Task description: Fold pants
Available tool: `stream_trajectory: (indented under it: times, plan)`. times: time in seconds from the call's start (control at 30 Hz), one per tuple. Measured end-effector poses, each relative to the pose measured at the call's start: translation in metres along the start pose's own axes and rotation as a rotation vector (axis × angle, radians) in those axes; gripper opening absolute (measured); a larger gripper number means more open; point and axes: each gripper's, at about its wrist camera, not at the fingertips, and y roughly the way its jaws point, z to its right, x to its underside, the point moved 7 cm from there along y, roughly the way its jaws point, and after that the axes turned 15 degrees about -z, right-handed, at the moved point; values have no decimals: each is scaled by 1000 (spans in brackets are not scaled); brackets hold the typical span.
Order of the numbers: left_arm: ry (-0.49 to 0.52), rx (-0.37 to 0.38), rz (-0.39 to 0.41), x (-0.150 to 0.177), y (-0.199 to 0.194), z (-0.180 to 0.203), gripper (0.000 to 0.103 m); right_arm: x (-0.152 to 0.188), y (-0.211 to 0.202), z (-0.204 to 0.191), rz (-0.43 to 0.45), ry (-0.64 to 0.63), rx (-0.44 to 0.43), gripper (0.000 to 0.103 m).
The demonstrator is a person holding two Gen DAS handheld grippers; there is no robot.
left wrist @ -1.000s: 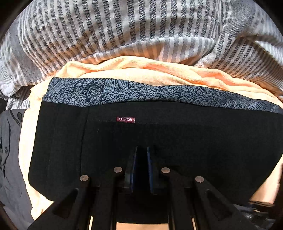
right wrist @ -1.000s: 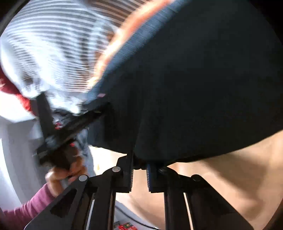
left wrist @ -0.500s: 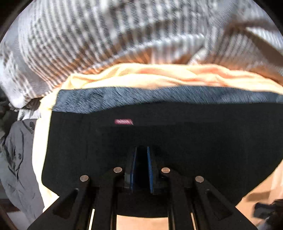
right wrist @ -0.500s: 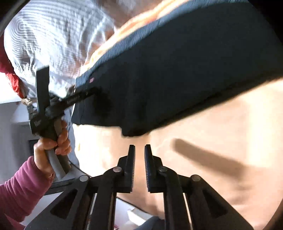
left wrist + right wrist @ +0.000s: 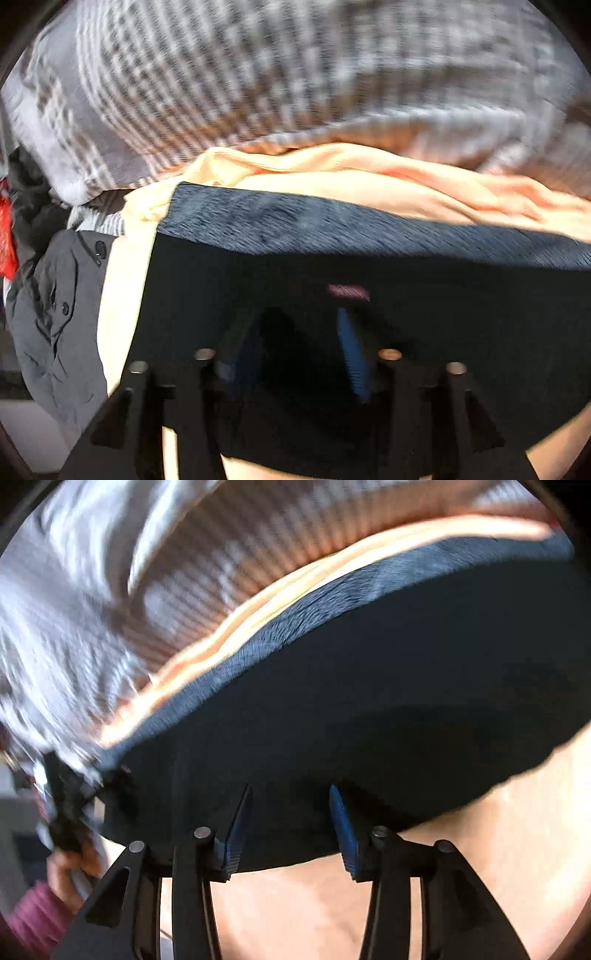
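On the black pants [image 5: 424, 302], a blurred, unreadable red label [image 5: 349, 291]; both tools' jaws opening, gripping nothing.

pants [image 5: 424, 332]: black, blue-grey speckled waistband, dark red label. sheet [image 5: 332, 181] under them: peach. blanket [image 5: 258, 74]: grey/white stripes. jacket [image 5: 55, 314]: grey. tong pads: blue.

We see our left gripper [image 5: 295, 347] as black plastic arms with round silver screw heads and blue ribbed pads [image 5: 351, 354] inside the fingers. Our right gripper [image 5: 290, 823] is built the same way. A magenta sleeve [image 5: 29, 919] covers our left wrist.
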Motion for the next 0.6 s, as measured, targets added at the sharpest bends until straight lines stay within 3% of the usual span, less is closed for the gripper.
stream_trajectory:
  times: [0.17,0.33,0.6]
  plan:
    - [127,17,35,29,-37,50,51,30,-23,14,-2,6,-41,65]
    - [276,66,35,57,-61,135,51,57,-43,63,-24,110,-60,65]
    - [415,141,28,75,-84,264,51,52,-91,141,83,268,-71,65]
